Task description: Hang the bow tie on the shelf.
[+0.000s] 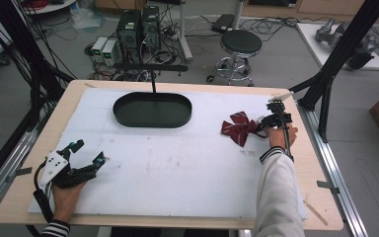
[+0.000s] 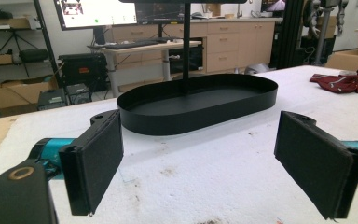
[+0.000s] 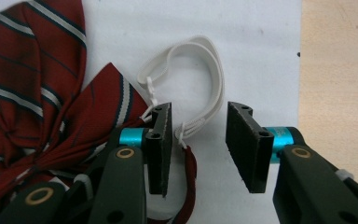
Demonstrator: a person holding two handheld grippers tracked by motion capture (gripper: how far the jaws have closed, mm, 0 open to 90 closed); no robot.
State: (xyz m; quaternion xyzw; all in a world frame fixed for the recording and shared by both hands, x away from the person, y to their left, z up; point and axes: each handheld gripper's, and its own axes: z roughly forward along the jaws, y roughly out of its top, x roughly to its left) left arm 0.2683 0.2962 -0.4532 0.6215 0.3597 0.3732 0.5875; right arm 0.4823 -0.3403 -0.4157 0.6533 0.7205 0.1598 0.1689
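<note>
A dark red striped bow tie (image 1: 239,127) lies on the white mat at the right, also seen as a red heap (image 2: 342,83) far off in the left gripper view. Its white elastic strap (image 3: 207,74) loops out beside it. My right gripper (image 1: 275,118) (image 3: 196,140) hovers just over the strap, jaws open, with part of the strap and a red edge between them. My left gripper (image 1: 86,154) (image 2: 200,158) rests at the mat's near left, wide open and holding nothing. A black oval tray (image 1: 152,109) (image 2: 200,103) sits at the far middle.
A thin black post (image 1: 153,81) rises behind the tray. The white mat (image 1: 177,163) covers a wooden table (image 1: 321,163); bare wood lies just right of the strap. A black frame leg (image 1: 325,89) stands at the far right corner. A stool (image 1: 239,47) and computers stand beyond.
</note>
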